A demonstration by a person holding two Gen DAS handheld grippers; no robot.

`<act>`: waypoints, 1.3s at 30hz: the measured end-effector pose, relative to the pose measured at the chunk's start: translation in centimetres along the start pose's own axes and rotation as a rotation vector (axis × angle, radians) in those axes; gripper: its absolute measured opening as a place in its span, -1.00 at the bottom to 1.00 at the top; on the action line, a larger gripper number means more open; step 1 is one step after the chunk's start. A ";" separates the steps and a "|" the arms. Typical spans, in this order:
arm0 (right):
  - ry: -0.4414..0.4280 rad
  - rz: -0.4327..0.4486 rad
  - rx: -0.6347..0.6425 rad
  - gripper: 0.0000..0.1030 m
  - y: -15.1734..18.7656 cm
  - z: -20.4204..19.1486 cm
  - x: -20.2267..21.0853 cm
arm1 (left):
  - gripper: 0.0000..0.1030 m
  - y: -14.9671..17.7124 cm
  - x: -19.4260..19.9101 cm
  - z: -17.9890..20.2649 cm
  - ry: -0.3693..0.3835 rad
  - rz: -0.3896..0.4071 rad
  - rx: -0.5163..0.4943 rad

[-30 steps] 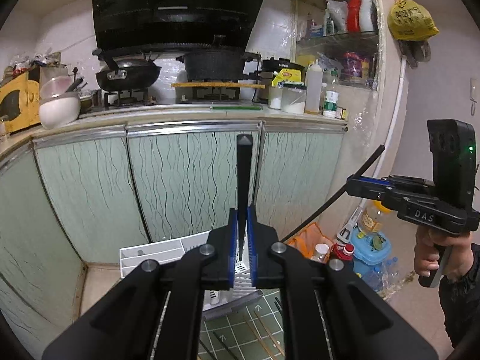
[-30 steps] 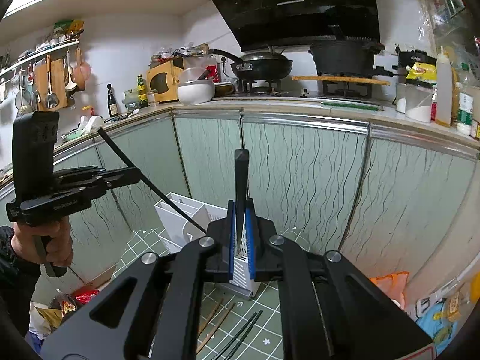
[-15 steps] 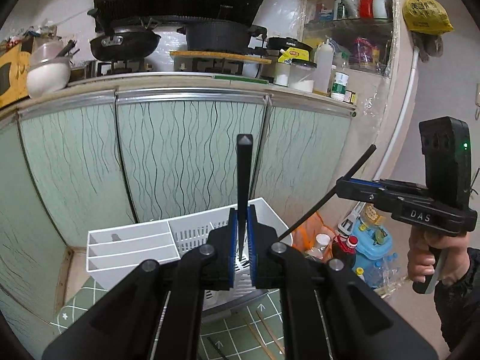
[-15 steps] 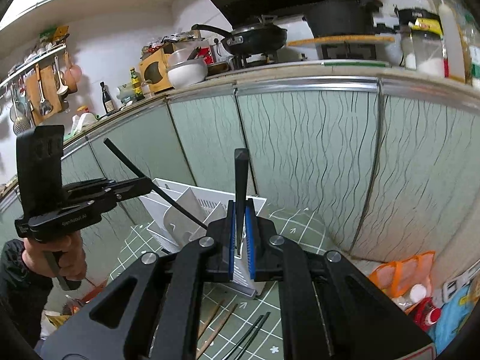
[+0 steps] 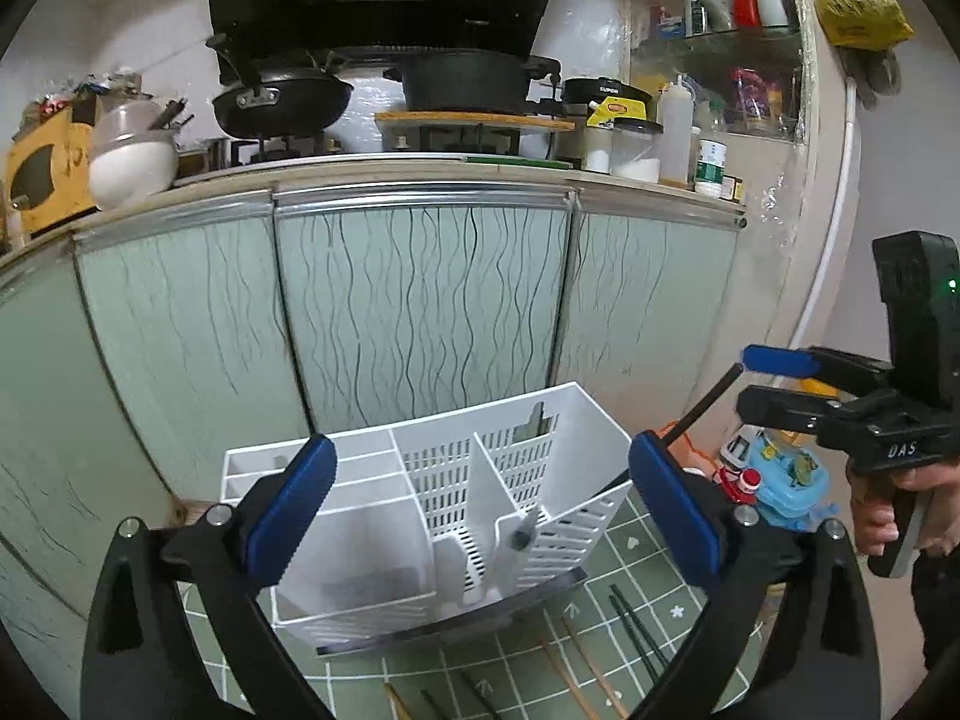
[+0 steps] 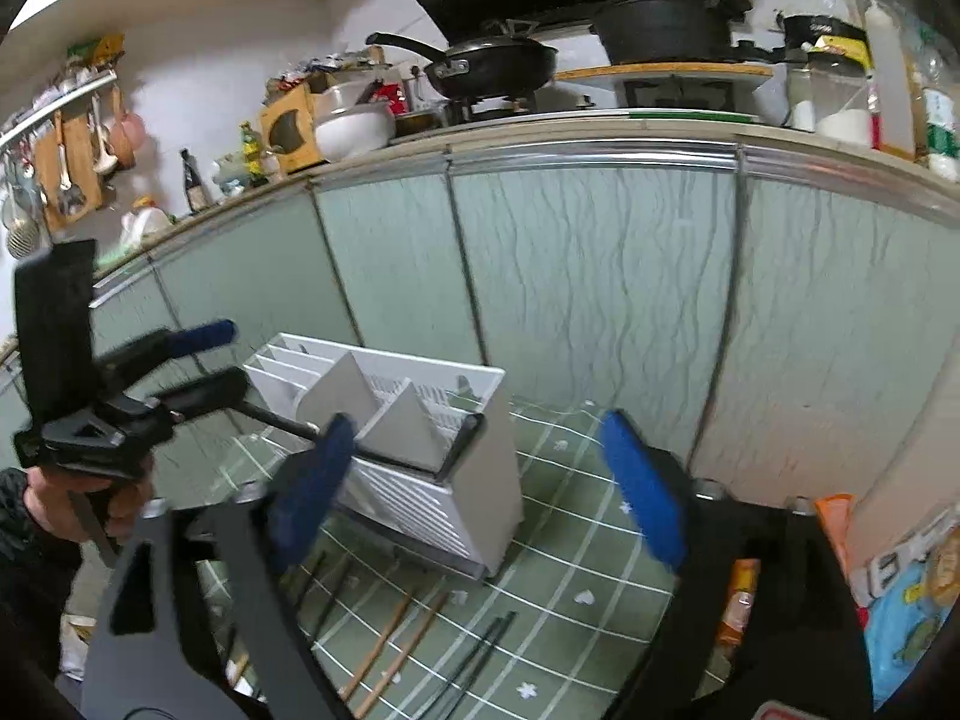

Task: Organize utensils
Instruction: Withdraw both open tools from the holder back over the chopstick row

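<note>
A white slotted utensil caddy (image 5: 480,516) stands on the green checked mat (image 5: 678,594), just ahead of both grippers; it also shows in the right wrist view (image 6: 456,480). My left gripper (image 5: 480,516) is open and empty above the caddy. My right gripper (image 6: 480,486) is open too; in the left wrist view (image 5: 756,384) a black chopstick (image 5: 702,402) slants down from between its spread fingers toward the caddy. A black chopstick (image 6: 288,423) likewise slants from the left gripper into the caddy. Loose wooden chopsticks (image 6: 390,642) and black chopsticks (image 6: 480,648) lie on the mat.
Green glass cabinet doors (image 5: 420,312) stand close behind the caddy under a cluttered counter with a wok (image 5: 282,102) and pot (image 5: 468,81). Bottles and a blue toy (image 5: 786,480) sit on the floor at the right. An orange bag (image 6: 834,516) lies right of the mat.
Both grippers have opened and let go of their black chopsticks. Both views have tilted down, so the caddy now fills the middle.
</note>
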State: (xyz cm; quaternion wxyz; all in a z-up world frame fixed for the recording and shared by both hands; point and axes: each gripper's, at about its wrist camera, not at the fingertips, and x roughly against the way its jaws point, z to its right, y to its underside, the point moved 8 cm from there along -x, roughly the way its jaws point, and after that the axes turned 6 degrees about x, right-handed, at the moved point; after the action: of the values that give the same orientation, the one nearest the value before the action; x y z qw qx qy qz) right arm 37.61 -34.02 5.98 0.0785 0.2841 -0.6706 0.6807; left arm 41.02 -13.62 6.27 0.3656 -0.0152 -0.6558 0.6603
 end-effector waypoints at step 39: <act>0.088 -0.049 0.038 0.84 9.0 -4.5 7.7 | 0.93 8.7 11.5 -0.6 -0.179 0.075 -0.022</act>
State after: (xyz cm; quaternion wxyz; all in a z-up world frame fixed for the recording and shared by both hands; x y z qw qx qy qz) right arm 25.61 -32.59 2.19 0.1190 0.2719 -0.6461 0.7031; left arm 28.90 -6.21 3.86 0.2806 0.0153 -0.6918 0.6651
